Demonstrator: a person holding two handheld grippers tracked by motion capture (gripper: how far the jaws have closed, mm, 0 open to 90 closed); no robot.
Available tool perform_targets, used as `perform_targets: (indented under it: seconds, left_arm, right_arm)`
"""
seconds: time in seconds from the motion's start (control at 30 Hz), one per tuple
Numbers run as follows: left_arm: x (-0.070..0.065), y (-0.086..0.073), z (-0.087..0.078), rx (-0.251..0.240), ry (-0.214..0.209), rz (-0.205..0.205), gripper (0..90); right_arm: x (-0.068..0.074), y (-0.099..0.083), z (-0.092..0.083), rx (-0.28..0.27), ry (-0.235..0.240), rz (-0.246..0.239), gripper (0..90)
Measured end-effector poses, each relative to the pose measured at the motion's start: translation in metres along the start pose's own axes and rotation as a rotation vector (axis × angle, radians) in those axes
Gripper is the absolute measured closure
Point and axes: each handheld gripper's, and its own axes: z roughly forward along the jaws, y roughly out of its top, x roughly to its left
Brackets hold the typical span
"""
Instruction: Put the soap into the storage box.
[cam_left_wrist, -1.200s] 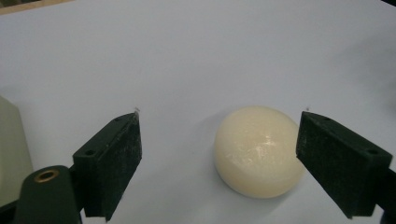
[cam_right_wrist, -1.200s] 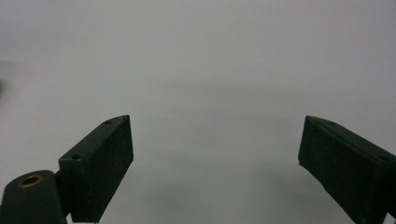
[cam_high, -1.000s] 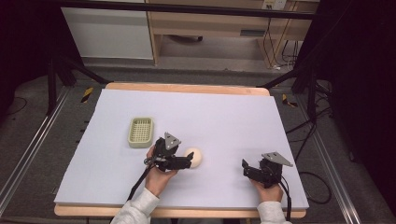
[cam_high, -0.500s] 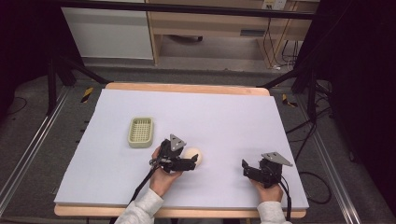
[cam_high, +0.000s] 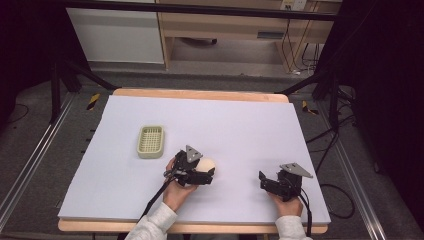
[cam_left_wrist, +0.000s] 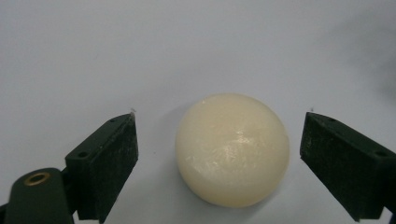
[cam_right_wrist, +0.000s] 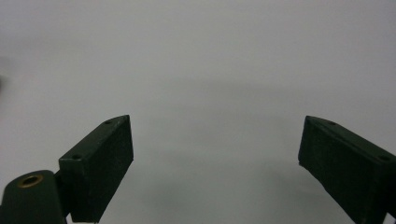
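Two risks we see: the smooth, glossy cream ball (cam_left_wrist: 232, 149), lying on the matte lavender counter (cam_high: 240, 125) between our left tongs' (cam_left_wrist: 219, 163) spread jaws, could roll away or squirt out under an off-centre squeeze. Our right tongs (cam_right_wrist: 215, 158) hang apart, empty. A ribbed basket (cam_high: 150, 141) sits nearby.

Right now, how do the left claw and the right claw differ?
The left claw has a cream ball between its jaws, not yet touched; the right claw has bare mat between its jaws. In the high view, the left claw sits near the table's middle, close to the basket; the right claw sits farther right. Both are open.
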Motion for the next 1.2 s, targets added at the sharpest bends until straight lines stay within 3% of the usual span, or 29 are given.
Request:
perform_targets:
  seconds: [0.83, 1.2]
  left_arm:
    - [-0.005, -0.004, 0.023, 0.075, -0.001, 0.013, 16.0]
    - [-0.004, -0.005, 0.026, 0.074, -0.016, 0.001, 19.9]
  right_arm:
    - [0.0, 0.0, 0.0, 0.0, 0.0, -0.005, 10.6]
    - [0.0, 0.0, -0.001, -0.001, -0.001, -0.005, 10.6]
